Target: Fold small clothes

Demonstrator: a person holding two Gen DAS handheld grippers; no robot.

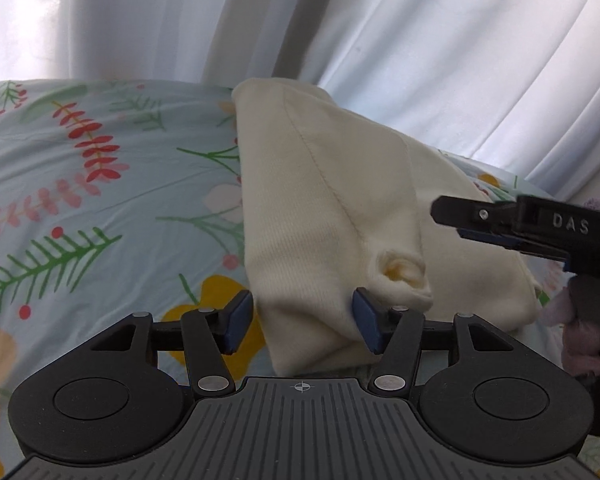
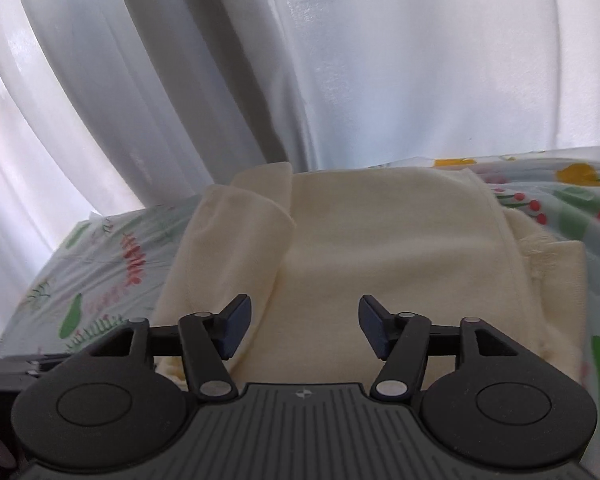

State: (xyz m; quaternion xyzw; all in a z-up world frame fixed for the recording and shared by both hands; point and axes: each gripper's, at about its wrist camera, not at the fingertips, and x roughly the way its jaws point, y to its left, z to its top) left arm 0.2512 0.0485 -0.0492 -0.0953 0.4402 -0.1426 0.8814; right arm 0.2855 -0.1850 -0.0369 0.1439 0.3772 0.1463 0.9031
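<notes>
A cream knit garment (image 1: 324,208) lies partly folded on a floral bedsheet (image 1: 80,184). A folded flap runs along its left side, with a small bunched pucker (image 1: 402,272) near its lower end. My left gripper (image 1: 304,320) is open, its blue pads either side of the near corner of that flap without clamping it. My right gripper (image 2: 304,326) is open and empty, hovering over the garment's (image 2: 380,248) near edge. It shows side-on in the left wrist view (image 1: 452,216), above the garment's right part.
White curtains (image 2: 300,60) hang right behind the bed's far edge. The floral sheet (image 2: 572,200) extends left and right of the garment. A hand in a purple sleeve (image 1: 580,336) holds the right gripper.
</notes>
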